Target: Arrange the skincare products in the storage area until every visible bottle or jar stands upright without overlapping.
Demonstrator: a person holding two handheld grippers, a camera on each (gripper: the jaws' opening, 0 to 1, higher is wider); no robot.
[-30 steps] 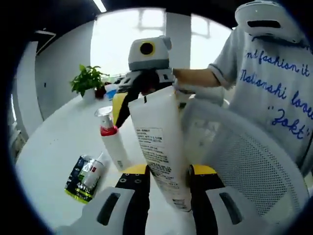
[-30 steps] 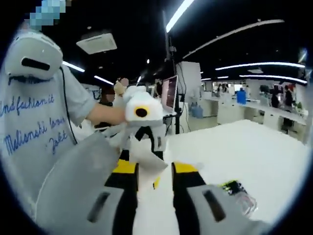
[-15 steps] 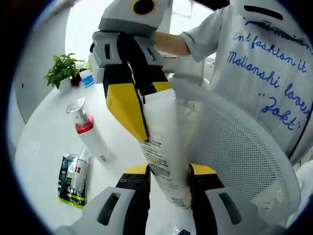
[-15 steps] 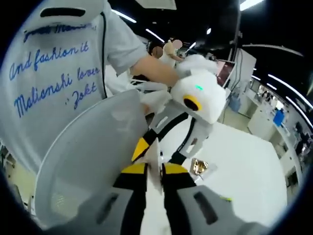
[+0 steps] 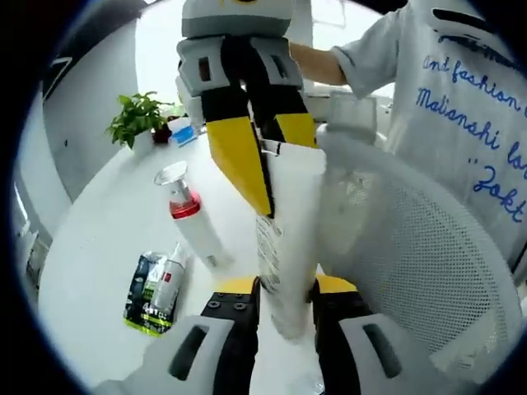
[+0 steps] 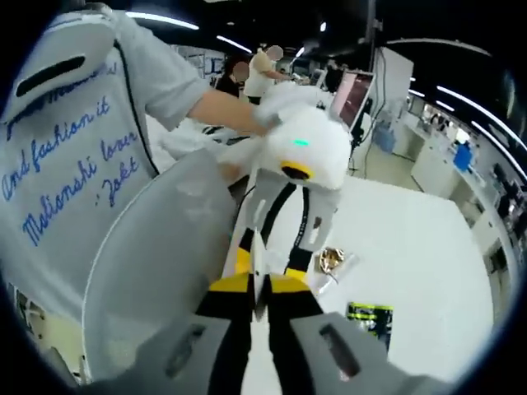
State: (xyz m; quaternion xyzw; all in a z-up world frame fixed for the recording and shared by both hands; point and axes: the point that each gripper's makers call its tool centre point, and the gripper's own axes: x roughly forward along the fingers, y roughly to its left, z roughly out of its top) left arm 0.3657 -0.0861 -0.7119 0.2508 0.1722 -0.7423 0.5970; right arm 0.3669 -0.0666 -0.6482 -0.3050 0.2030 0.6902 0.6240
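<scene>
Both tools are closed on one white tube point(image 5: 288, 239), held in the air above the counter point(image 5: 99, 239): the left tool point(image 5: 284, 300) is clamped on its lower, wider end, and the right tool point(image 6: 259, 292) is pinched on the flat crimped edge at its other end. The tube appears soft and light, so it is judged likely to buckle or slip if squeezed at mid-body; a hold near the stiffer cap end or the crimp would be safer. A white mesh basket point(image 5: 428, 271) is seen just beside the tube; its contents cannot be made out. On the counter a red-collared pump bottle point(image 5: 191, 218) is standing tilted, with a dark sachet pack point(image 5: 152, 284) lying flat near it.
</scene>
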